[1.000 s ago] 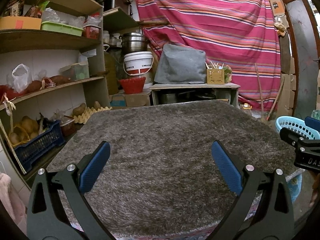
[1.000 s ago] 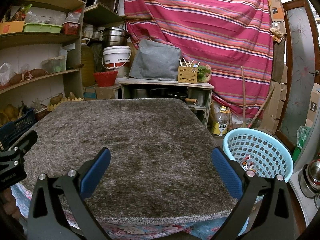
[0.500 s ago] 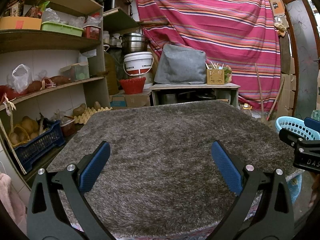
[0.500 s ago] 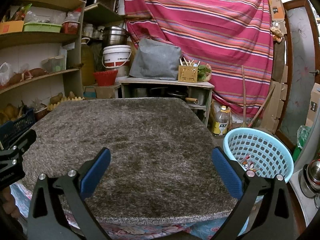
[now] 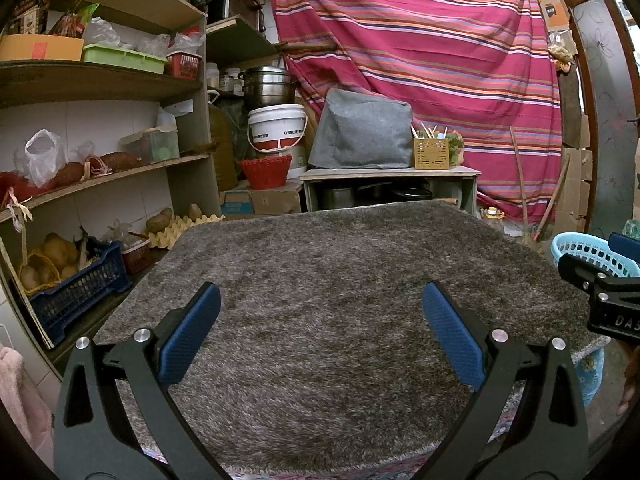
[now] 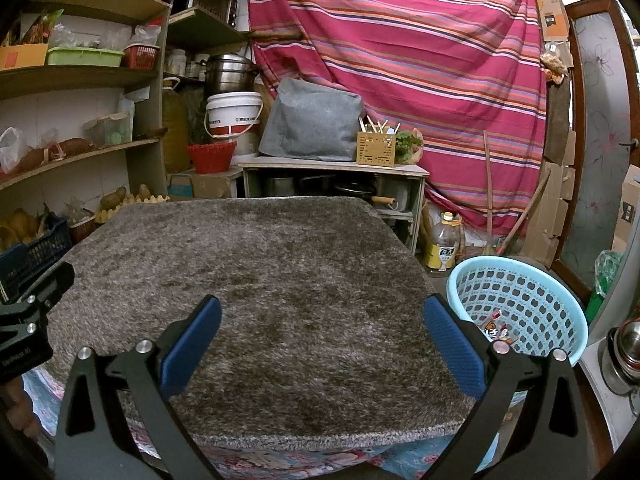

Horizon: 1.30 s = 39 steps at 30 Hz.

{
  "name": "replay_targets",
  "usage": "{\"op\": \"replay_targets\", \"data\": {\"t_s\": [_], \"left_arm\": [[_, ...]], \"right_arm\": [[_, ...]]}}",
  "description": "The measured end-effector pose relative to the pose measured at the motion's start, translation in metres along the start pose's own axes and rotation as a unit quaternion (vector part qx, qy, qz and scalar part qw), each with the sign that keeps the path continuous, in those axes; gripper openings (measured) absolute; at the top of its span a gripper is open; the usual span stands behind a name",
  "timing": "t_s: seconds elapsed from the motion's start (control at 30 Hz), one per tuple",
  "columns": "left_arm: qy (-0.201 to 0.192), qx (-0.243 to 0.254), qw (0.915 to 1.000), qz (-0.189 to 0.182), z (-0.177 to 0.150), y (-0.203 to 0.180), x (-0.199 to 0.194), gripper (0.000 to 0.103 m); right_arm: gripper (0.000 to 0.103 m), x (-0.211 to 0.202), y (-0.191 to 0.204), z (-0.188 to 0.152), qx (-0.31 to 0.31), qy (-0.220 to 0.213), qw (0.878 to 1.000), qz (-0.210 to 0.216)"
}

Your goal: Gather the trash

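Observation:
A light blue plastic basket (image 6: 532, 296) stands on the floor right of the table, with a few colourful wrappers (image 6: 496, 326) lying inside it. The basket (image 5: 580, 250) shows partly at the right edge of the left wrist view. The table's grey shaggy rug (image 6: 256, 280) carries no trash that I can see. My left gripper (image 5: 320, 304) hovers open over the rug's near part, nothing between its blue pads. My right gripper (image 6: 322, 312) is open too, above the rug's near right corner, beside the basket.
Shelves (image 5: 100, 172) with bags, boxes and a blue crate of potatoes line the left. Behind the table stand a low cabinet (image 6: 332, 176), a white bucket (image 6: 232, 114) and a striped curtain (image 6: 400, 40). An oil bottle (image 6: 442, 248) sits on the floor near the basket.

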<state>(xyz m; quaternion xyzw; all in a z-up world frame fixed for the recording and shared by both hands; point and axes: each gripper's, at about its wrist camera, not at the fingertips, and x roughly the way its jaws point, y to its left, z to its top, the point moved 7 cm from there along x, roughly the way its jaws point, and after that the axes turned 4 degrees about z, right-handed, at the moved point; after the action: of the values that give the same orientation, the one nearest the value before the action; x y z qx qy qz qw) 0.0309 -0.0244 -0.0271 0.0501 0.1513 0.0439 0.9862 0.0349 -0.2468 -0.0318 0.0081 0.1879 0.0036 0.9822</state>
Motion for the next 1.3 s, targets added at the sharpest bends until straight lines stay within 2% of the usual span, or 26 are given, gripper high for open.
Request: {"op": "replay_targets", "data": {"t_s": [1.3], "left_arm": [[-0.003, -0.001, 1.0, 0.001, 0.002, 0.0028, -0.0019, 0.098]], "right_arm": [[0.099, 0.001, 0.0009, 0.0028, 0.004, -0.002, 1.0, -0.002]]}}
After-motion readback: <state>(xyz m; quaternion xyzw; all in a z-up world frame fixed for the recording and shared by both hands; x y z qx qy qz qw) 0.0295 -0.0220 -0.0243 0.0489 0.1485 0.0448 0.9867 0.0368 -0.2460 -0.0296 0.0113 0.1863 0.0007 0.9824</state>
